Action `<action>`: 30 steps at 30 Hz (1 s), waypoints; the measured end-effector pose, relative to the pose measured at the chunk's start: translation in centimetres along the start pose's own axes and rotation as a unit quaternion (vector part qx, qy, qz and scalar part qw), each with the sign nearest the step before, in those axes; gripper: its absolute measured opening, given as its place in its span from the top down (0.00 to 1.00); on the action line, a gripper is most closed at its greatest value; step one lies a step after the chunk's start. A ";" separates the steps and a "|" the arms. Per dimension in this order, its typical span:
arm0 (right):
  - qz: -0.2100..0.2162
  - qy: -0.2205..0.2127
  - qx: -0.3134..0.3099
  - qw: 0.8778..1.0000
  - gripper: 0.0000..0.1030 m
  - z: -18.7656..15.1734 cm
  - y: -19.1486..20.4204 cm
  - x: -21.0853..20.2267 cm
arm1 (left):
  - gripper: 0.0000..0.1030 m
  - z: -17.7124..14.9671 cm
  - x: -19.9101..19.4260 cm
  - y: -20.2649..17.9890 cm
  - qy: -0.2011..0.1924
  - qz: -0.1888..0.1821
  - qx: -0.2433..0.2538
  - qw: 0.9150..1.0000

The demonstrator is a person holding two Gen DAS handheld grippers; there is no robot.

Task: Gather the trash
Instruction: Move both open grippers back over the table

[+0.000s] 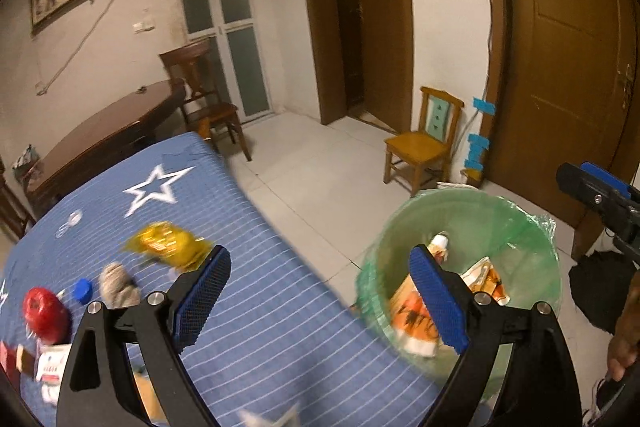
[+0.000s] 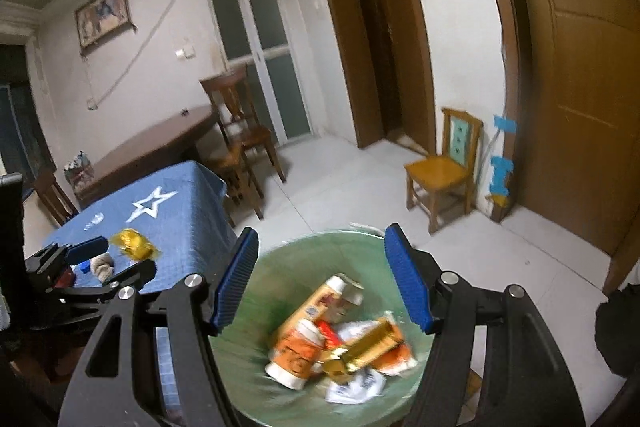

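The right hand-held gripper [image 2: 320, 279] hangs over the green-lined bin [image 2: 280, 255] with its jaws spread wide and nothing between them; a gold wrapper [image 2: 368, 347] lies on top of the tubes and packets inside. The left hand-held gripper [image 1: 320, 303] is likewise wide open and empty, straddling the edge of the blue star-print surface [image 1: 260, 307] and the bin beside it.

More trash waits on that surface: a crumpled gold wrapper [image 1: 168, 243], a greyish wad [image 1: 116, 283], a blue cap [image 1: 83, 290] and a red item [image 1: 42, 311] (its nature is hard to tell through the blur).

The next pickup likely falls to the left gripper. It would do well to swing left, slow down, centre the gold wrapper between the pads, and close low against the cloth without pinching the fabric.
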State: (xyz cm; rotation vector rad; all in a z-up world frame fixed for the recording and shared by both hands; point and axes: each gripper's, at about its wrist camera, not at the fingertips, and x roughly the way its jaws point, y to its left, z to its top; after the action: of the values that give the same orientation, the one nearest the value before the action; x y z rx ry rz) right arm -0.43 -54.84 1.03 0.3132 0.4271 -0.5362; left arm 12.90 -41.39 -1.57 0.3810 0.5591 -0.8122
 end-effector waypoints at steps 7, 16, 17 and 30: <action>0.101 0.033 -0.043 0.993 0.38 -1.0 7.2 1.4 | 0.10 -3.3 -5.9 8.7 -0.023 0.038 -0.066 0.997; 0.295 0.172 -0.225 0.913 0.45 -1.9 27.7 5.9 | 0.10 -14.1 -15.1 26.4 -0.003 0.160 -0.276 0.948; 0.293 0.192 -0.247 0.904 0.54 -2.5 30.4 7.1 | 0.10 -16.2 -16.6 28.6 0.000 0.175 -0.312 0.934; 0.215 0.321 -0.369 0.845 0.82 -10.4 46.5 17.4 | 0.10 -28.0 -27.4 38.3 -0.015 0.256 -0.438 0.862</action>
State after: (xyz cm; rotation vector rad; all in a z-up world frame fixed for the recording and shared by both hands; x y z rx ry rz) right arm 35.48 -20.22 -8.00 -0.1811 1.1415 0.2215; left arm 18.00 13.21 -3.15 -0.3263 0.6976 0.0031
